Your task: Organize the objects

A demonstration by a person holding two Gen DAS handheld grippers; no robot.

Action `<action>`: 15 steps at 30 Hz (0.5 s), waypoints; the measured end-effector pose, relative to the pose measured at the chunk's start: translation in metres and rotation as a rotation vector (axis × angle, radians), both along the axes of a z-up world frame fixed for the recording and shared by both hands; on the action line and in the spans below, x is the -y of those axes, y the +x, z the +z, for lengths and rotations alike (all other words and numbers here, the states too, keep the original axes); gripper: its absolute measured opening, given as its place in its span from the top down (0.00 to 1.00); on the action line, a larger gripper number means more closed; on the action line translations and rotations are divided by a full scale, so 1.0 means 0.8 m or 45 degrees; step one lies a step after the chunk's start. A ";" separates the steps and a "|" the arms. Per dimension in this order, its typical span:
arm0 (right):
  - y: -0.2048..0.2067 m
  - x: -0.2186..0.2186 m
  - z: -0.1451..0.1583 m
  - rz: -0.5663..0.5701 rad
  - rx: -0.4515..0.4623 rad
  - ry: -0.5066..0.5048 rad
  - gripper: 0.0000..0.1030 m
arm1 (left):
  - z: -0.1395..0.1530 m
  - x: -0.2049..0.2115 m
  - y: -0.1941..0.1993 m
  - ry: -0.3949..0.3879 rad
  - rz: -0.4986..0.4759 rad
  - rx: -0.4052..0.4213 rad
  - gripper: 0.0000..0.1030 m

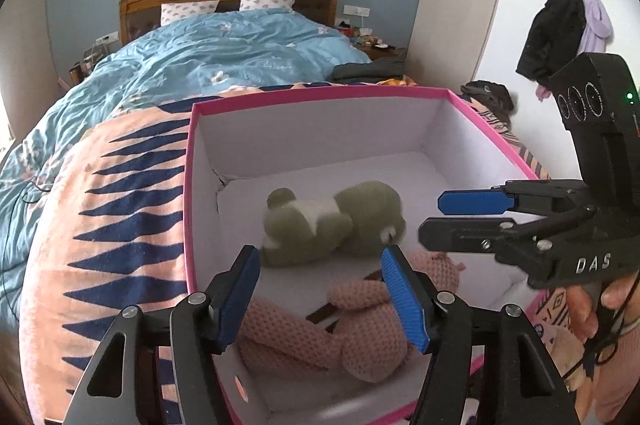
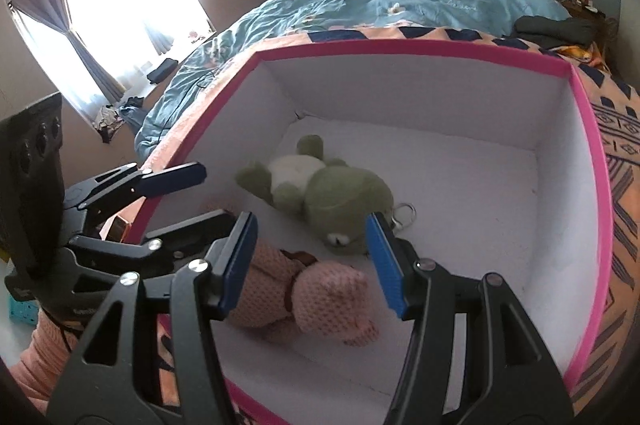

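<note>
Pink-rimmed box [image 1: 320, 89] on bed holds green plush [image 1: 332, 219] and pink knitted toy [image 1: 352, 329]; left gripper [image 1: 320, 301] and right gripper [image 2: 312, 265] hover above, jaws apart, empty, apparently after stowing.

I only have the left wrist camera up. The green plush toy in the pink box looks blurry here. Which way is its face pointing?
Observer: In the right wrist view the green plush toy lies on its side, with its face toward the near end of the box, next to the pink knitted toy.
Operator: There's a small white blob by its head. What is that?
Observer: A metal key ring attached at its head, resting on the box floor.
</note>
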State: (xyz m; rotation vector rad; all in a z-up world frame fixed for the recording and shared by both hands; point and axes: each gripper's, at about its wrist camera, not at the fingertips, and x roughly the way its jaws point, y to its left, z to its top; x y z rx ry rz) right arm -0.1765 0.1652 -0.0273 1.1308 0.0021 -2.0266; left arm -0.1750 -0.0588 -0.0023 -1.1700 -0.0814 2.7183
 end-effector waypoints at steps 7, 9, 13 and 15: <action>0.021 -0.031 0.003 -0.011 -0.029 0.006 0.43 | 0.001 -0.005 0.027 0.007 -0.030 -0.024 0.36; 0.032 -0.040 0.004 0.015 -0.038 -0.004 0.43 | 0.002 -0.008 0.034 0.019 -0.061 -0.029 0.35; 0.052 -0.042 -0.001 0.048 -0.063 0.053 0.42 | 0.000 -0.021 0.048 -0.012 -0.102 -0.024 0.34; 0.061 -0.041 -0.002 0.059 -0.081 0.073 0.42 | -0.001 -0.027 0.052 -0.017 -0.120 -0.019 0.34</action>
